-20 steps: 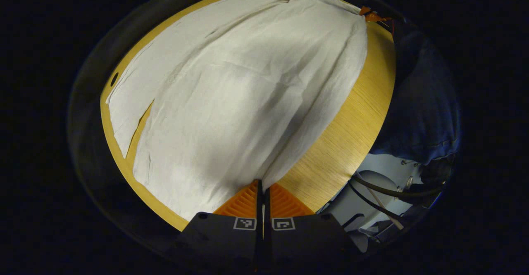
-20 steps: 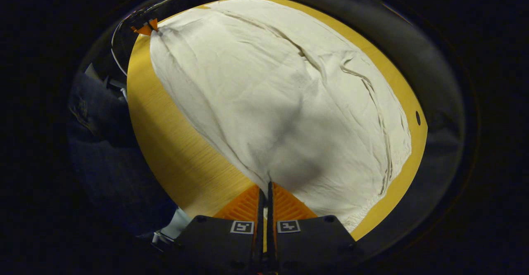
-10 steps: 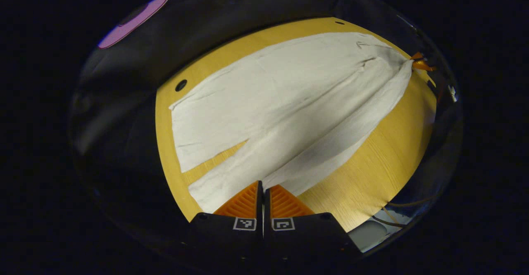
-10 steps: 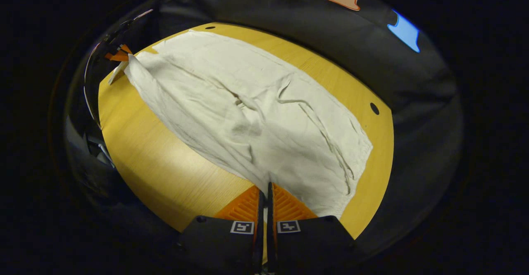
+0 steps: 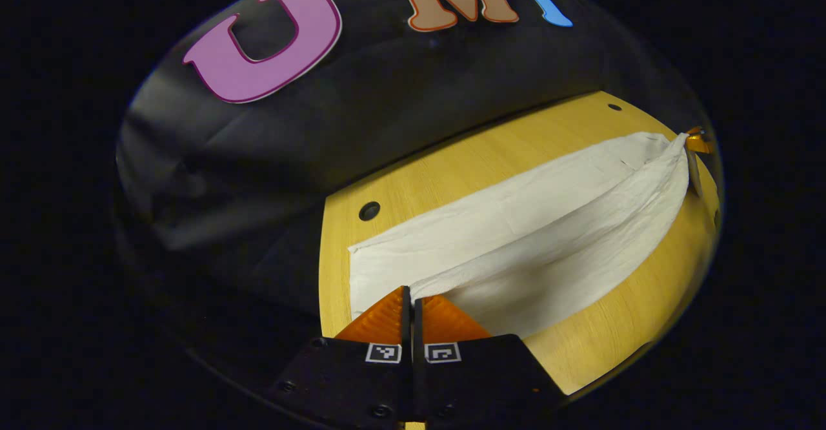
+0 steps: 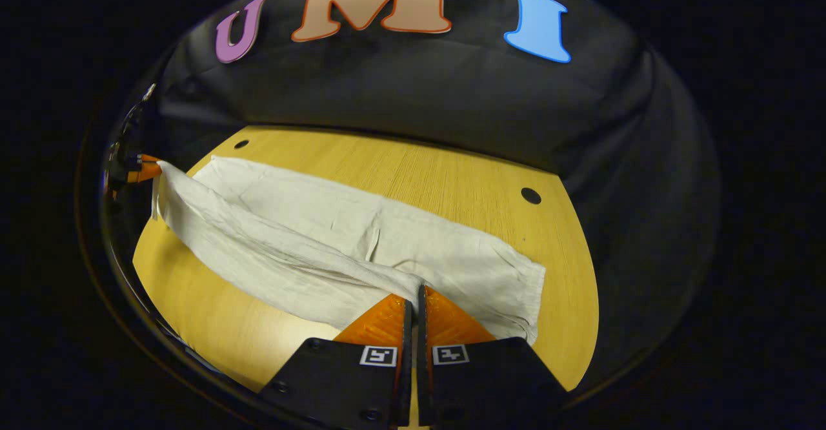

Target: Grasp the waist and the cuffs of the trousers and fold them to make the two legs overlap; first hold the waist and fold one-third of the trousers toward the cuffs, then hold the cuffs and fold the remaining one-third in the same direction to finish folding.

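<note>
The white trousers (image 5: pixel 535 217) lie lengthwise on the yellow wooden table (image 5: pixel 452 172). My left gripper (image 5: pixel 411 293) is shut on the cuff end of the near leg, whose edge is lifted over the far leg. In the right gripper view the trousers (image 6: pixel 310 223) stretch leftward, and my right gripper (image 6: pixel 415 293) is shut on the waist end, where the near edge is raised in a long fold. Each gripper shows small at the far end in the other's view: the right gripper (image 5: pixel 697 141) and the left gripper (image 6: pixel 139 168), both pinching the cloth.
The table has small round holes (image 5: pixel 369 210) (image 6: pixel 530 195) near its far edge. The booth's black cloth wall (image 6: pixel 419 88) rises right behind the table. A bare strip of table (image 6: pixel 439 172) runs between the trousers and the wall.
Both grippers have carried the near leg's edge up and away toward the wall, over the far leg. The spread trousers now look narrow, and the wall has come into view.
</note>
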Available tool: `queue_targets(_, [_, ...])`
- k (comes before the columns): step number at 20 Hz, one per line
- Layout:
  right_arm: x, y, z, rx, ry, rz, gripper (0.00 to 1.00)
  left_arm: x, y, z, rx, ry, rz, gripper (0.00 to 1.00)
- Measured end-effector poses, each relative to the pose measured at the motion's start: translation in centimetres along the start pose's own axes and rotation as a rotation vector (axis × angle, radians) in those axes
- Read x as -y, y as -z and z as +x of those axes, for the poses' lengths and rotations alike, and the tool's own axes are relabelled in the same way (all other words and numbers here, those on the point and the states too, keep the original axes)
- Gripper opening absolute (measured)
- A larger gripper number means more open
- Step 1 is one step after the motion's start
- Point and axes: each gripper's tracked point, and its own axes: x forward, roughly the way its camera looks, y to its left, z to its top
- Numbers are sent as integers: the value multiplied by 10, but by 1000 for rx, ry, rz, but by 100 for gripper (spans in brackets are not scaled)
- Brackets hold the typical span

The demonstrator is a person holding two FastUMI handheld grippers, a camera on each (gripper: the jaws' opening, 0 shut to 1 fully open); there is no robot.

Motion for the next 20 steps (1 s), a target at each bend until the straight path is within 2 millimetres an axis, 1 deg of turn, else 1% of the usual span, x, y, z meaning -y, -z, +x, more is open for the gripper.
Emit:
queue_targets(1, [2, -15, 10, 34, 10, 4, 6, -1, -28, 33, 31, -23, -14, 0])
queue_targets(2, [3, -29, 19, 61, 21, -3, 6, -4, -54, 29, 54, -35, -33, 0])
queue_targets(3, [4, -40, 28, 77, 27, -16, 4, -21, -65, 54, 67, -45, -50, 0])
queue_targets(4, [2, -46, 38, 89, 27, -28, 6, -11, -63, 69, 75, -54, -67, 0])
queue_targets(5, [0, -52, 51, 100, 22, -33, 5, -22, -71, 87, 77, -63, -83, 0])
queue_targets(6, [-3, -53, 66, 100, 10, -28, 5, -27, -72, 102, 78, -72, -97, 0])
queue_targets(7, [-5, -53, 81, 100, -4, -17, 6, -28, -68, 119, 69, -73, -109, 0])
queue_targets(8, [-6, -49, 96, 90, -19, -7, 6, -25, -63, 133, 53, -72, -122, 0])
queue_targets(9, [-7, -45, 108, 82, -24, -4, 6, -22, -52, 145, 39, -70, -142, 0])
queue_targets(10, [-6, -43, 122, 77, -28, -3, 5, -18, -48, 154, 35, -66, -166, 0])
queue_targets(11, [-6, -42, 131, 80, -30, -1, 7, -14, -43, 161, 39, -62, -196, 0])
queue_targets(13, [-7, -40, 142, 87, -36, 4, 7, -12, -32, 169, 56, -62, -254, 0])
queue_targets(14, [-12, -41, 148, 85, -55, 13, 11, -6, -31, 173, 60, -36, -290, 0])
queue_targets(15, [-14, -39, 153, 79, -67, 17, 21, 1, -28, 177, 61, -15, -328, 4])
queue_targets(16, [-18, -37, 153, 82, -85, 21, 27, 7, -28, 177, 64, 0, -361, 35])
queue_targets(17, [-18, -38, 152, 90, -86, 25, 50, 11, -27, 175, 76, 5, -399, 67])
queue_targets(18, [-15, -41, 144, 108, -84, 36, 73, 8, -33, 169, 100, -11, -434, 99])
queue_targets(19, [-12, -42, 136, 124, -82, 52, 96, 11, -39, 168, 130, -7, -471, 100])
queue_targets(20, [-6, -43, 125, 134, -77, 74, 97, 12, -45, 161, 159, 3, -507, 96])
